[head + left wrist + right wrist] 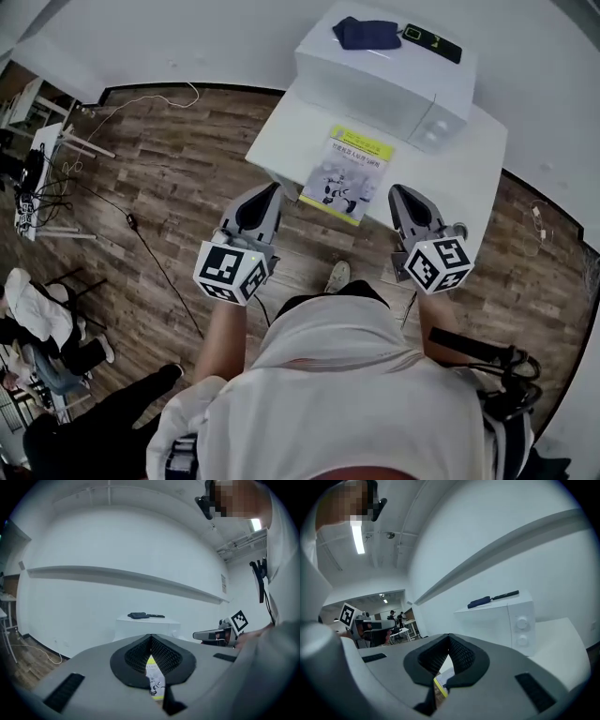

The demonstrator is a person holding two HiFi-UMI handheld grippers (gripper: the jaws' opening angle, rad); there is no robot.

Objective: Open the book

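Observation:
A shut book [348, 174] with a yellow-banded white cover lies near the front edge of the white table [281, 131], in front of the microwave. My left gripper [274, 188] hovers just off the table's front edge, left of the book, jaws shut and empty. My right gripper [395, 191] hangs over the table's front edge, right of the book, jaws together and empty. In the left gripper view the gripper [151, 637] shows the book [154, 682] through the slit below its tips. In the right gripper view the gripper [449, 637] shows a corner of the book [440, 685] the same way.
A white microwave [384, 70] stands at the table's back, with a dark blue pouch [367, 34] and a black remote [431, 42] on top. Wooden floor [178, 187] with a cable [150, 248] lies to the left. People and desks [37, 319] are at far left.

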